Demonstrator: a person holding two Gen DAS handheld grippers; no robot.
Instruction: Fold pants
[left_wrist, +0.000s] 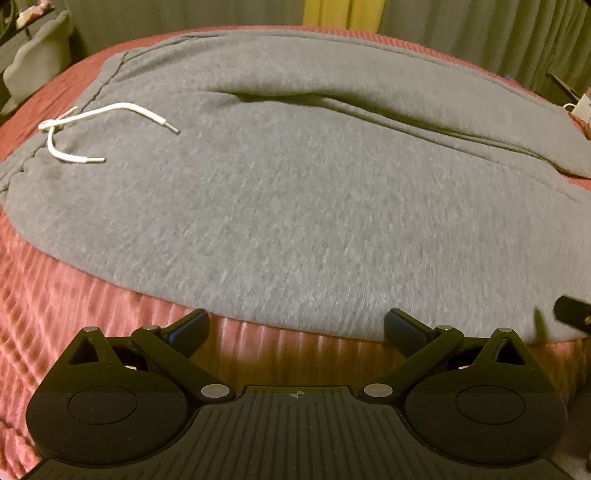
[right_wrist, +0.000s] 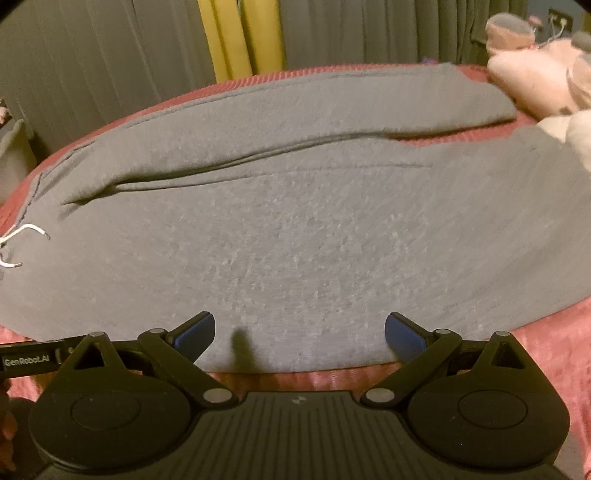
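Observation:
Grey sweatpants (left_wrist: 280, 206) lie spread flat on a red bedspread (left_wrist: 55, 280), waistband to the left with a white drawstring (left_wrist: 74, 125), legs running to the right. My left gripper (left_wrist: 295, 328) is open and empty, just short of the near hem edge by the waist end. In the right wrist view the same pants (right_wrist: 303, 229) fill the frame, drawstring (right_wrist: 22, 236) at far left. My right gripper (right_wrist: 299, 332) is open and empty, its fingertips (right_wrist: 400, 332) just above the near edge of the leg.
Grey and yellow curtains (right_wrist: 229, 37) hang behind the bed. Pink plush toys (right_wrist: 535, 70) lie at the far right by the leg ends. A pale chair (left_wrist: 37, 62) stands far left. The other gripper's tip (left_wrist: 570, 314) shows at the right edge.

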